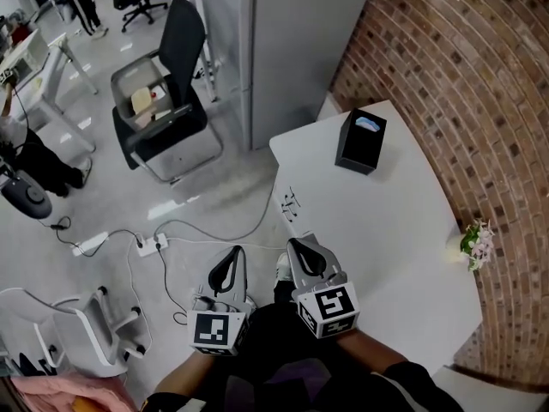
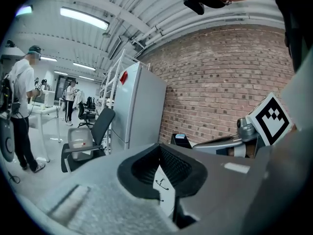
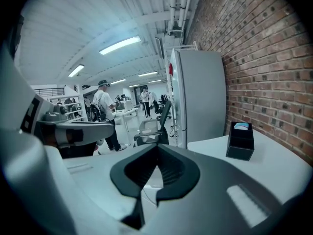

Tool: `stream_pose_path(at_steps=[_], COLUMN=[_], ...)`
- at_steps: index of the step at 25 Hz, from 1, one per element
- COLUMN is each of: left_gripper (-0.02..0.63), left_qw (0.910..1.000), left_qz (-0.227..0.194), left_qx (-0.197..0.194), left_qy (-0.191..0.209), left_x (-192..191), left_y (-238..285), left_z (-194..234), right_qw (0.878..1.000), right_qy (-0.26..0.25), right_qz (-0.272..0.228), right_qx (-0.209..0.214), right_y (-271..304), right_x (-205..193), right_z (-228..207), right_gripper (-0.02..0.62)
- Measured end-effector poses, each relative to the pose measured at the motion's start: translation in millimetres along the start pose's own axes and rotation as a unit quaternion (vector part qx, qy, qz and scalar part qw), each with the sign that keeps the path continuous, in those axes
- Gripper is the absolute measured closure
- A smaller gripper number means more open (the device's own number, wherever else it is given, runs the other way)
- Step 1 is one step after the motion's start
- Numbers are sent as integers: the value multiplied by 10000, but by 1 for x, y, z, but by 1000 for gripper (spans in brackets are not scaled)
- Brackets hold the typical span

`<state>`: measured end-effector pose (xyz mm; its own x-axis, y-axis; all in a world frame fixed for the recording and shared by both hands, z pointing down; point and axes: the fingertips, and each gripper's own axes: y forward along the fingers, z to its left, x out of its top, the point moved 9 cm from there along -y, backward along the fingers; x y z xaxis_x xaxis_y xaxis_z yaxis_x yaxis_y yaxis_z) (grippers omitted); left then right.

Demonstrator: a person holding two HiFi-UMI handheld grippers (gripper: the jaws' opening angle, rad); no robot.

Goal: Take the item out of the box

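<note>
- Now, left gripper point(image 1: 235, 254) has its jaws together with nothing between them.
- Right gripper point(image 1: 298, 247) is also closed and empty, just beside the left one.
- Both grippers are well apart from the box point(image 1: 360, 142), over the table point(image 1: 386, 230) edge opposite it.
- Box is black, upright and open-topped, on the table's far corner near the brick wall point(image 1: 463, 75).
- Item point(image 1: 369, 124) is pale blue and sits inside the box, showing at the top.
- Flower pot point(image 1: 474, 243) is well apart from the box, at the table's wall-side edge.
- Chair point(image 1: 167, 101) is on the floor, left of the box.
</note>
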<state>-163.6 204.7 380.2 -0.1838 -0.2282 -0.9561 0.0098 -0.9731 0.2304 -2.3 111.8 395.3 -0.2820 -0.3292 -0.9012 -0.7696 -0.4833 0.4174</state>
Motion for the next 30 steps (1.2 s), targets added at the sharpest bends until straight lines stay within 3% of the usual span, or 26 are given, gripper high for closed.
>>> stream_pose_path(at_steps=[9, 21, 30], left_gripper=[603, 602, 602], left_qw=[9990, 9944, 9891], left_qz=[205, 566, 691], left_qx=[-282, -433, -904], left_qy=[264, 780, 933], left_x=[19, 37, 44], left_y=[89, 177, 239], left_z=[-23, -67, -100], right_qw=[9993, 9979, 9932], right_qy=[330, 450, 789], right_qz=[-50, -450, -486], right_qx=[-181, -85, -705], right_y=[27, 42, 36], right_x=[14, 20, 15], right_z=[-80, -158, -216], right_gripper=[594, 594, 594])
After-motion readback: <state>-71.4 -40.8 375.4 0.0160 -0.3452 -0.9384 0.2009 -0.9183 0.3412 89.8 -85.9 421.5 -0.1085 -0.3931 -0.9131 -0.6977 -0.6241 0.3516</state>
